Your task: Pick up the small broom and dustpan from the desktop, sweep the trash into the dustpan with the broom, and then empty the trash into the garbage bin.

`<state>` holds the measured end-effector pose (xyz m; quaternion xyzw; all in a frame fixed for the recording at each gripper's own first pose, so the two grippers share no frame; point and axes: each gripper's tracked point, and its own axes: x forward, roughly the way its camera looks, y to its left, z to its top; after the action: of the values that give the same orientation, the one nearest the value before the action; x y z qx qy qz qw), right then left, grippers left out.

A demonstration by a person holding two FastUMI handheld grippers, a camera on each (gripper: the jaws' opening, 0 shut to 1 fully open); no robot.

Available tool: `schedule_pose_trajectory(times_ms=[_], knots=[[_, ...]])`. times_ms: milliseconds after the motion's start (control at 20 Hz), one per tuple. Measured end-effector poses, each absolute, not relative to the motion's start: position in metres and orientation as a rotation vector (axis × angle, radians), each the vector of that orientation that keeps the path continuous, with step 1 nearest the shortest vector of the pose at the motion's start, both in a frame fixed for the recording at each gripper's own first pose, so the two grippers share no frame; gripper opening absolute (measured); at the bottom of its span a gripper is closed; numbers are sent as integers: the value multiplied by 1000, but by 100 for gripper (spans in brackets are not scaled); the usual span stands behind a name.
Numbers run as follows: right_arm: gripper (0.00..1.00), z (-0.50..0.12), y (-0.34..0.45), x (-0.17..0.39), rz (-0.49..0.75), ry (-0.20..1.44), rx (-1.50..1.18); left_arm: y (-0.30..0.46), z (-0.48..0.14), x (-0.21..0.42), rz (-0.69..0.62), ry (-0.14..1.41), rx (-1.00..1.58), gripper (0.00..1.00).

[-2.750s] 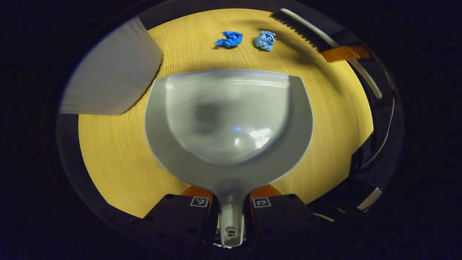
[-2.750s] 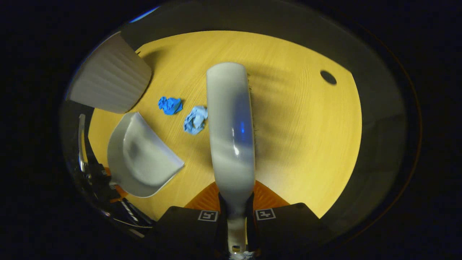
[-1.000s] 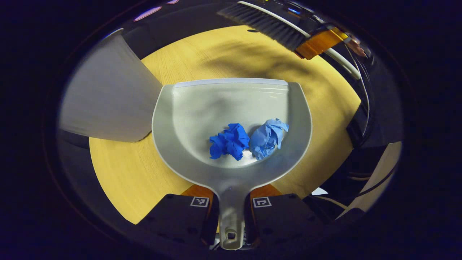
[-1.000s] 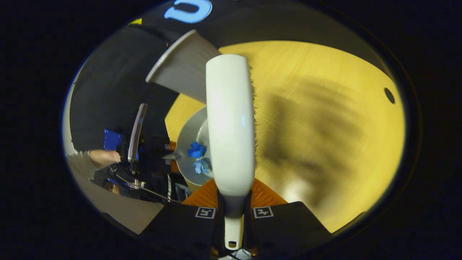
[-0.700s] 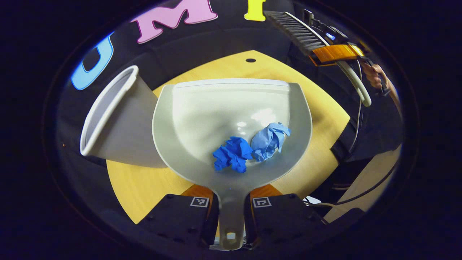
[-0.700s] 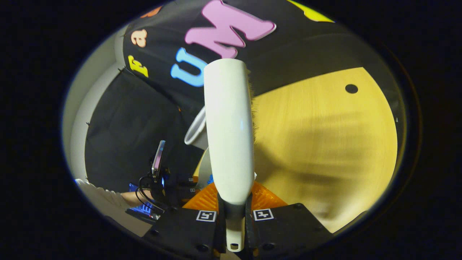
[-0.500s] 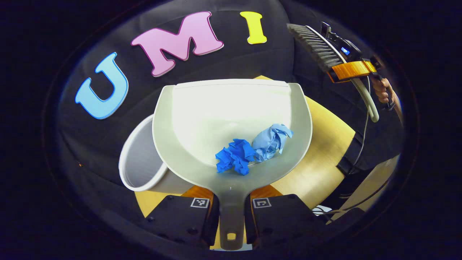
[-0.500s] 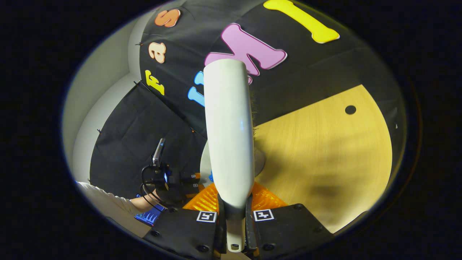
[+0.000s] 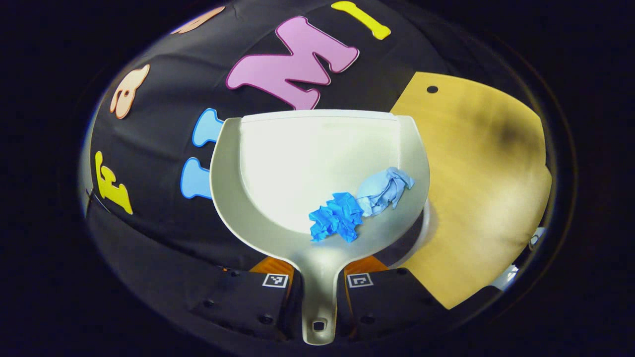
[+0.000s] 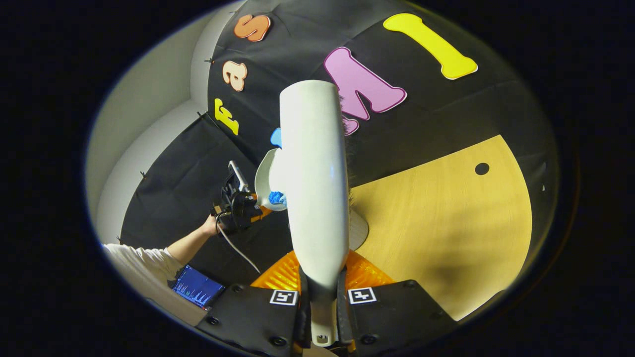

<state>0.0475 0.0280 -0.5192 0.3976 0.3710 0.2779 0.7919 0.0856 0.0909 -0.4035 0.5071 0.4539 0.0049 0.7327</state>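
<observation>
Left gripper view: the dustpan [image 9: 317, 168] is now raised off the desktop [image 9: 476, 198], with both paper balls [image 9: 359, 206] lying near its handle, which is pinched by the left gripper [image 9: 317, 290]; only emptying is judged to remain.

Right gripper view: the broom [image 10: 312, 188] is pinched by the right gripper [image 10: 320, 302], above the desktop, and the bin rim [image 10: 358, 229] is seen beside it.

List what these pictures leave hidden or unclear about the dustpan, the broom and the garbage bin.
- Garbage bin: left gripper view, just a sliver of rim past the dustpan, which hides its opening.
- Broom bristles: right gripper view, mostly behind its own back.
- Paper balls: right gripper view, small, partly behind the broom; count unclear.
- Left gripper: right gripper view, too small to judge.
</observation>
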Motion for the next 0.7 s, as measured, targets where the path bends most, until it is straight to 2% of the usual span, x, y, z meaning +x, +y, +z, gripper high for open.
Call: schedule_pose_trajectory(times_ms=[200,400,550,700], knots=[[22,-524,30,42,593,827,857,97,-403,85,67,1140,1270,27],[23,-532,33,35,596,845,863,104,-397,82,127,1209,1494,27],[23,-532,31,33,602,855,864,113,-381,89,165,1162,1789,27],[23,-537,29,35,601,863,864,121,-368,98,182,1038,2072,27]])
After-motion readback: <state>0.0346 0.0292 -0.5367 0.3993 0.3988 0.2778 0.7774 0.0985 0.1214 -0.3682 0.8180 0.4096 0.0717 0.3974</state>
